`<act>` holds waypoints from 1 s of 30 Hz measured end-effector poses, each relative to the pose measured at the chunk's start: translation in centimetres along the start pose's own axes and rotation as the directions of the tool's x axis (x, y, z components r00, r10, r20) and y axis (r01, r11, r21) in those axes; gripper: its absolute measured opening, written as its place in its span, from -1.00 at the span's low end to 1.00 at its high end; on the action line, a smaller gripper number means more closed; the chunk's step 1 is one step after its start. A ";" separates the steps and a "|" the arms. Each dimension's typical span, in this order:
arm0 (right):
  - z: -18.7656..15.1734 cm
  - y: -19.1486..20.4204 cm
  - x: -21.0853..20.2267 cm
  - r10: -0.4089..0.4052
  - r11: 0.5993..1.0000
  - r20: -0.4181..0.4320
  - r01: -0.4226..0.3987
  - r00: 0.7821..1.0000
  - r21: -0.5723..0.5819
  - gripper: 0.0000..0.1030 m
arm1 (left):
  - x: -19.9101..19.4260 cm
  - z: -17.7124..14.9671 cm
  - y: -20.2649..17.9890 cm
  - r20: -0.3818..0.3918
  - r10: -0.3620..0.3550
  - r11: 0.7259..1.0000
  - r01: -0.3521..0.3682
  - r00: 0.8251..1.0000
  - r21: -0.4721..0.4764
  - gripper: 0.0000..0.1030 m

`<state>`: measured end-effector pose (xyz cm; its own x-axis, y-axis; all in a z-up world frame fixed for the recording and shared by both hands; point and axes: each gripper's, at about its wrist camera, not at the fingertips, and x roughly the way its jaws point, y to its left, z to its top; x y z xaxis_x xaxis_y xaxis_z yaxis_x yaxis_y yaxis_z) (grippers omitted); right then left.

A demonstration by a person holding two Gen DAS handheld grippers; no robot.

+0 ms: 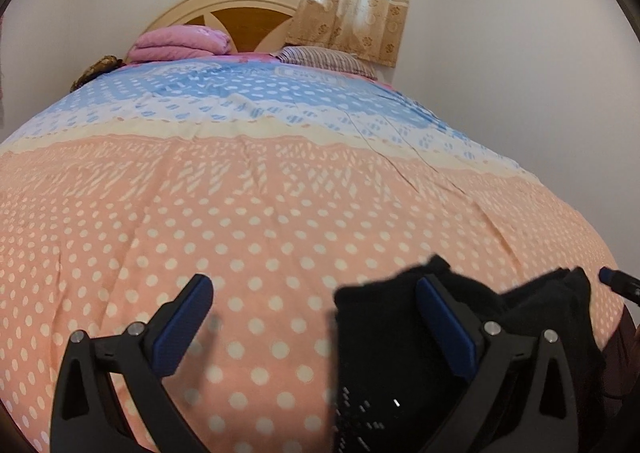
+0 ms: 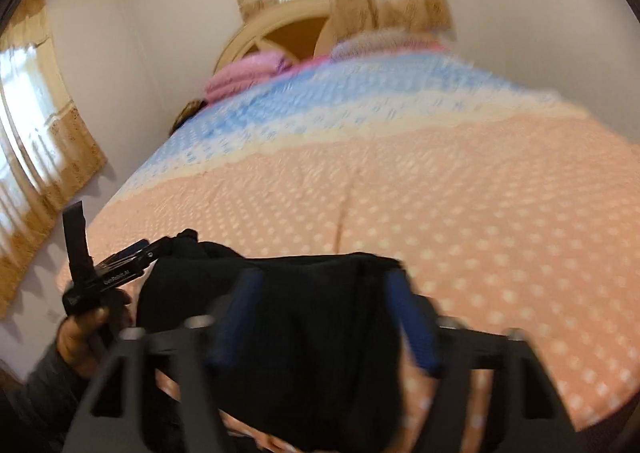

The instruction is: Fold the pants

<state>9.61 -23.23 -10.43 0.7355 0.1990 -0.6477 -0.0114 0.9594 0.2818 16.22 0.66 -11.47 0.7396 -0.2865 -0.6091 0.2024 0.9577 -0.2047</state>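
On our left, the left gripper [image 1: 316,303] has its blue-padded fingers [image 1: 182,327] spread wide apart over the polka-dot bedspread [image 1: 280,189], gripping nothing. The black pants [image 1: 384,337] lie bunched on the near part of the bed, behind and around its right-hand finger. In the right wrist view, which is blurred, our right gripper [image 2: 324,309] has its fingers [image 2: 236,317] apart on either side of the dark bundle; we cannot tell whether they press it. Far off by the headboard [image 1: 224,19] sit a folded pink blanket [image 1: 182,41] and a striped pillow [image 1: 324,59].
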 end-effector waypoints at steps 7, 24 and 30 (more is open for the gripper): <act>0.2 -0.4 1.4 0.014 0.999 0.016 -0.014 1.000 0.038 -0.89 | 1.6 0.5 0.4 -0.024 0.026 0.999 -0.027 0.999 -0.035 1.00; -2.3 -4.8 -0.5 -0.129 0.986 0.088 0.118 0.988 0.120 0.00 | 1.6 0.0 0.9 -0.038 0.060 0.997 -0.062 0.997 -0.056 1.00; -3.8 -3.5 -3.4 -0.074 0.997 0.096 0.070 0.993 0.041 0.00 | -1.8 -0.9 0.8 0.010 0.054 0.998 -0.054 0.998 -0.016 1.00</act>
<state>4.52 -26.52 -11.90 0.7958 0.1075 -0.5959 0.0681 0.9620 0.2644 14.47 1.88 -11.23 0.7558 -0.2339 -0.6116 0.1519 0.9712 -0.1837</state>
